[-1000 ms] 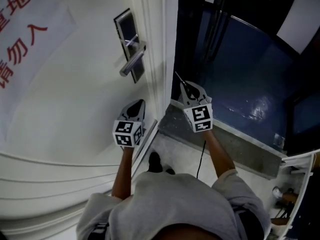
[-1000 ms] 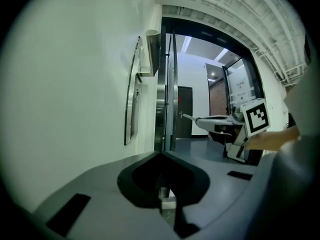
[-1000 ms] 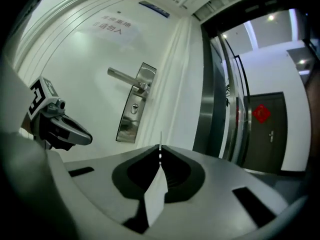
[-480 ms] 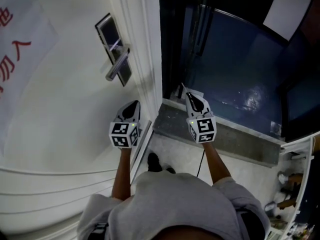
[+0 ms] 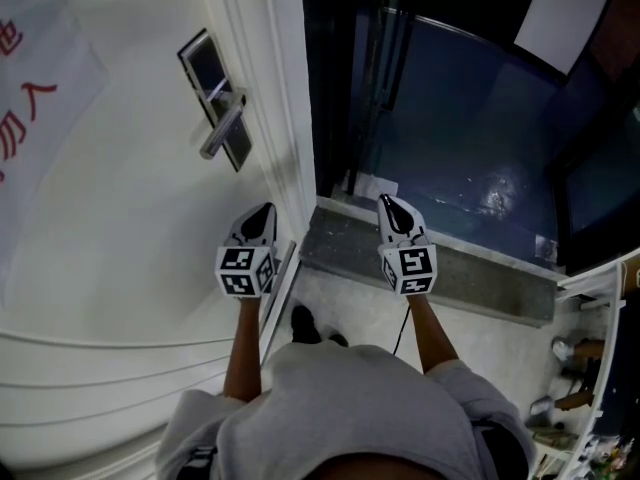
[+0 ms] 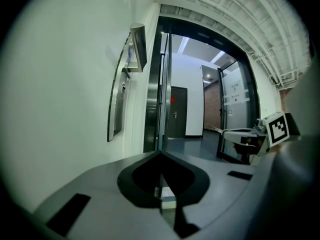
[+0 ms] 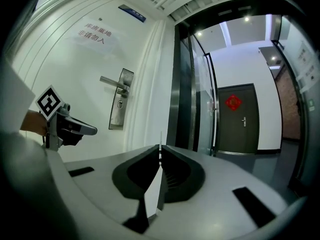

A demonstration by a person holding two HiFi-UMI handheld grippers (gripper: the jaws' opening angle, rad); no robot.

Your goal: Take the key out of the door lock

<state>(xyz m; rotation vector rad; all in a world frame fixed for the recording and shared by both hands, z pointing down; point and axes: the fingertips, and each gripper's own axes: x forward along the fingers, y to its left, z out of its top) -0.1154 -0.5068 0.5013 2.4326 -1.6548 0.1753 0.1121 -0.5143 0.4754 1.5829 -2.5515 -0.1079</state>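
Observation:
The white door carries a steel lock plate with a lever handle; in the right gripper view the lock plate shows an empty-looking keyhole under the lever. My right gripper hangs over the grey threshold, right of the door edge, its jaws shut. In its own view a thin metal key stands edge-on, pinched at the jaw tips of the right gripper. My left gripper hovers by the door's lower face, below the handle, shut with nothing in it. In the left gripper view the lock plate is ahead on the left.
A paper sign with red characters is stuck on the door. Beyond the door edge lie a grey stone threshold, a dark blue floor and glass doors. A white shelf stands at the lower right.
Both grippers have drawn back from the lock and sit lower and farther from it. The right gripper has moved right over the threshold, and the thin key at its tip no longer shows from above.

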